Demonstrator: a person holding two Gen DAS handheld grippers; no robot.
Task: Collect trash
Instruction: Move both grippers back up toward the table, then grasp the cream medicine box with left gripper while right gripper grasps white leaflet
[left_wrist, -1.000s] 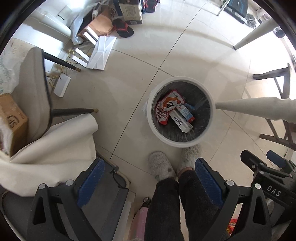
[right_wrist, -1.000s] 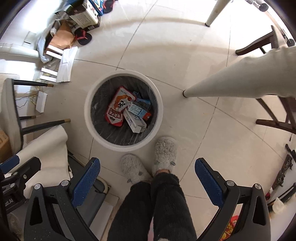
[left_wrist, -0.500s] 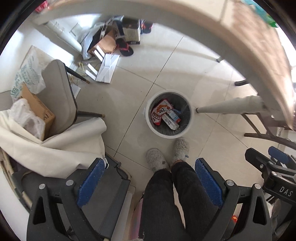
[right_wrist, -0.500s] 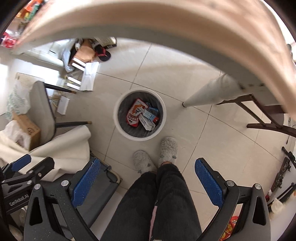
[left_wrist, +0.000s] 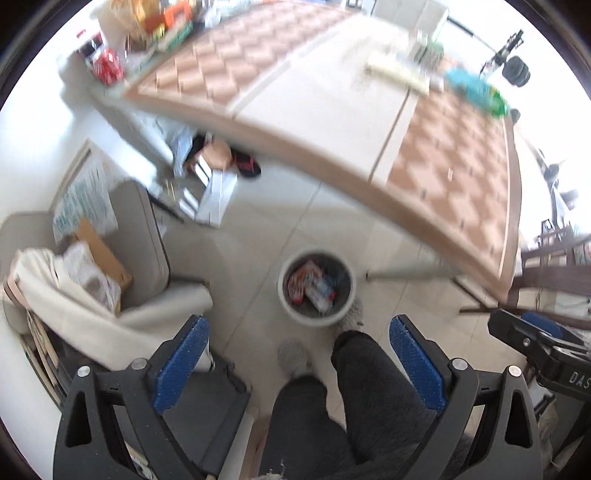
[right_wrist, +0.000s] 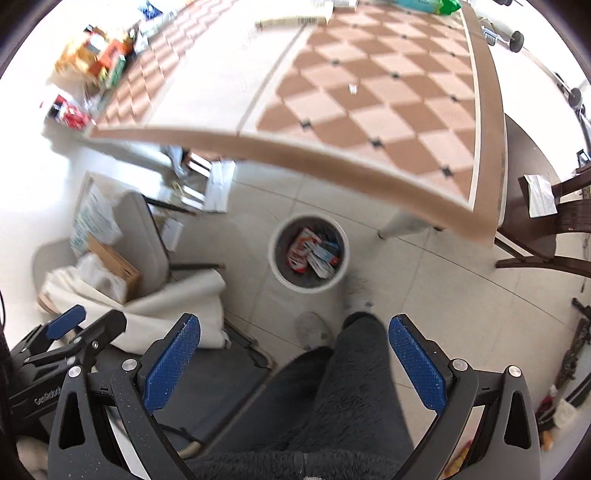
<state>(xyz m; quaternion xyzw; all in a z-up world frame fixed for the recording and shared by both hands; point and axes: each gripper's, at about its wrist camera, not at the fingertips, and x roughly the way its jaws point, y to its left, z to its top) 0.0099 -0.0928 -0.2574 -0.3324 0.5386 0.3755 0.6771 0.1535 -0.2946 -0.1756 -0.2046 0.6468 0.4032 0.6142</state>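
Note:
A white round trash bin (left_wrist: 317, 317) stands on the tiled floor below the table edge, with several red, white and blue wrappers (left_wrist: 301, 284) inside; it also shows in the right wrist view (right_wrist: 308, 286). My left gripper (left_wrist: 298, 354) is open and empty, high above the floor. My right gripper (right_wrist: 294, 354) is open and empty too, beside it. On the checkered table (right_wrist: 369, 92) lie a long flat box (right_wrist: 295, 20) and a teal-green bag (right_wrist: 428, 5) at the far side.
A grey chair (left_wrist: 144, 236) with a cardboard box (left_wrist: 103, 258) and white cloth (left_wrist: 92, 317) stands left. The person's legs (left_wrist: 351, 398) and slippers are below the grippers. A dark wooden chair (right_wrist: 546, 236) is right. Colourful packages (right_wrist: 99, 59) crowd the table's far left.
Both grippers have risen well away from the bin, and the view has tilted up: the tabletop now fills the upper half. Both stay open and empty.

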